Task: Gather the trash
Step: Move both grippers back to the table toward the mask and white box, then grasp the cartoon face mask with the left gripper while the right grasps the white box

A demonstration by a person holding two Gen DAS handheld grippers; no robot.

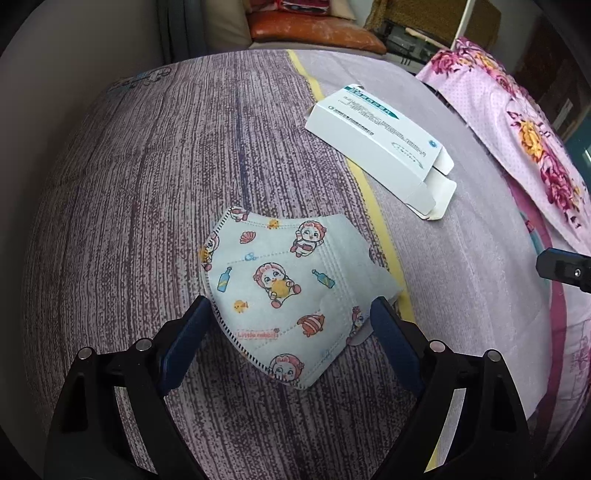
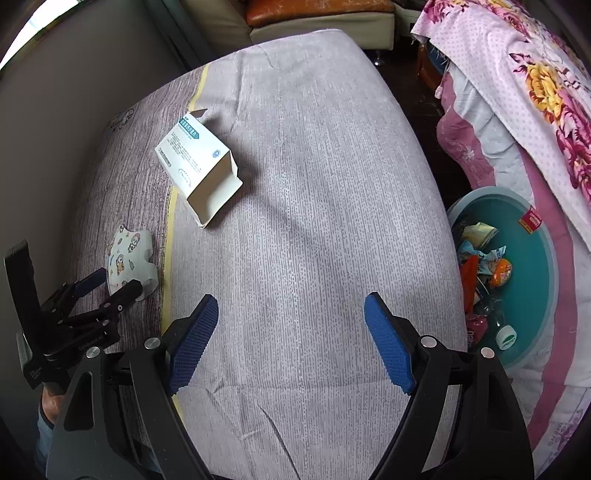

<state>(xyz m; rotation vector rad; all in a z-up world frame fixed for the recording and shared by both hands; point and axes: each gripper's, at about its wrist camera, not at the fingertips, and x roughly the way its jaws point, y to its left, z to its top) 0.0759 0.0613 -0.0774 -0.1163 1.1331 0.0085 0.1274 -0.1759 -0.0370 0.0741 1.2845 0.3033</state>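
Note:
A child's face mask [image 1: 275, 295] with cartoon prints lies flat on the purple bedspread. My left gripper [image 1: 291, 310] is open, its two fingers on either side of the mask's near part. An empty white medicine box [image 1: 380, 144] with open flaps lies further away to the right. In the right wrist view the mask [image 2: 131, 258] is at the left with the left gripper [image 2: 110, 284] over it, and the box [image 2: 199, 166] is beyond. My right gripper [image 2: 291, 306] is open and empty above the bed.
A teal basin [image 2: 532, 266] holding wrappers, a bottle and other trash sits on the floor right of the bed [image 2: 314, 184]. A pink floral quilt [image 2: 535, 92] hangs behind it. A sofa with an orange cushion [image 1: 314, 33] stands beyond the bed.

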